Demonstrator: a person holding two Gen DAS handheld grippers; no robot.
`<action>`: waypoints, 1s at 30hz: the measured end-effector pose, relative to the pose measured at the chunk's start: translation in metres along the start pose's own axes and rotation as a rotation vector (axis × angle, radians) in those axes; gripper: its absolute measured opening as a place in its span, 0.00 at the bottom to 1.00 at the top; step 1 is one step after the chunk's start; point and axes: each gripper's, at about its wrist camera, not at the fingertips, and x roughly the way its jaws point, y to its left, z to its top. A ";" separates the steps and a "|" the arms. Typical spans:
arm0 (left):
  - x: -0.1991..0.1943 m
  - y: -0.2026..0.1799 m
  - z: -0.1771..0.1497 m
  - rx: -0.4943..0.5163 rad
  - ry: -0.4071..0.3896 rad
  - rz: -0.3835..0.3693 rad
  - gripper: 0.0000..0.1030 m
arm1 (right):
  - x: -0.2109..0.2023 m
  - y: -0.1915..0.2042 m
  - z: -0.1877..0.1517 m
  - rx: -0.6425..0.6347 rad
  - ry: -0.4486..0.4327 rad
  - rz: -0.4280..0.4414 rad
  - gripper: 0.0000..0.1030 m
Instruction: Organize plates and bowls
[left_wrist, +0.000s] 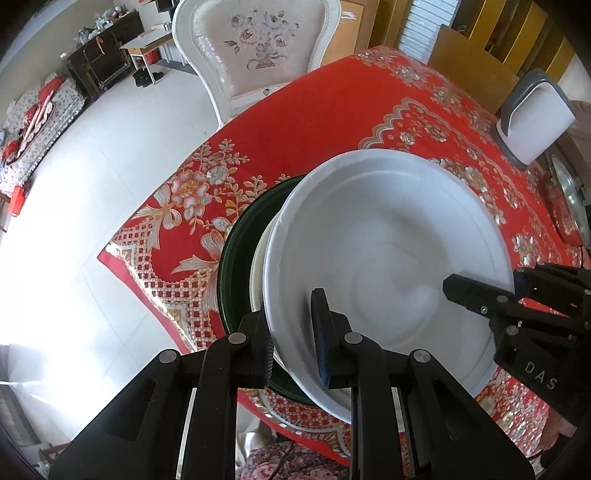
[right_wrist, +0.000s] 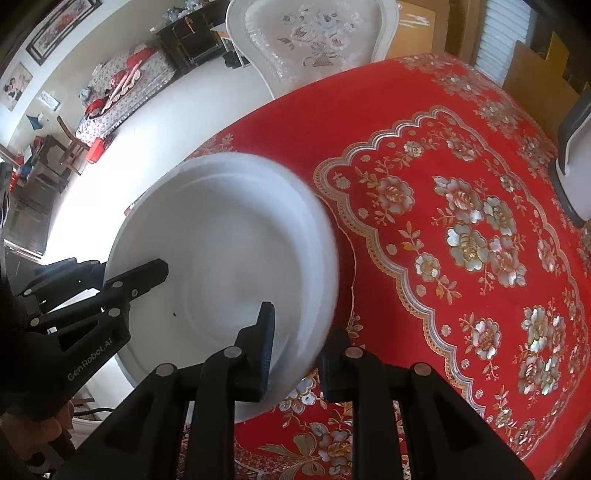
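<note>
The white plate (left_wrist: 388, 240), stiff, glazed, likely slippery and breakable, is held clamped at opposite rims by the left gripper (left_wrist: 295, 332) and right gripper (right_wrist: 295, 347) over a green plate (left_wrist: 236, 258) at the table (left_wrist: 332, 103) edge.

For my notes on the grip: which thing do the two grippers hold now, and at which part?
Both hold the white plate by its rim: the left gripper on the plate's left edge, the right gripper on the opposite edge.
</note>
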 end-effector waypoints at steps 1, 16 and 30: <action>-0.001 0.000 0.000 0.001 -0.002 0.005 0.17 | -0.001 0.000 0.000 0.000 -0.001 0.000 0.19; -0.005 0.002 0.003 0.015 -0.025 0.056 0.17 | -0.004 -0.005 -0.001 0.006 -0.012 0.003 0.20; -0.018 -0.001 0.007 0.008 -0.077 0.080 0.47 | -0.010 -0.015 -0.005 0.034 -0.016 0.014 0.20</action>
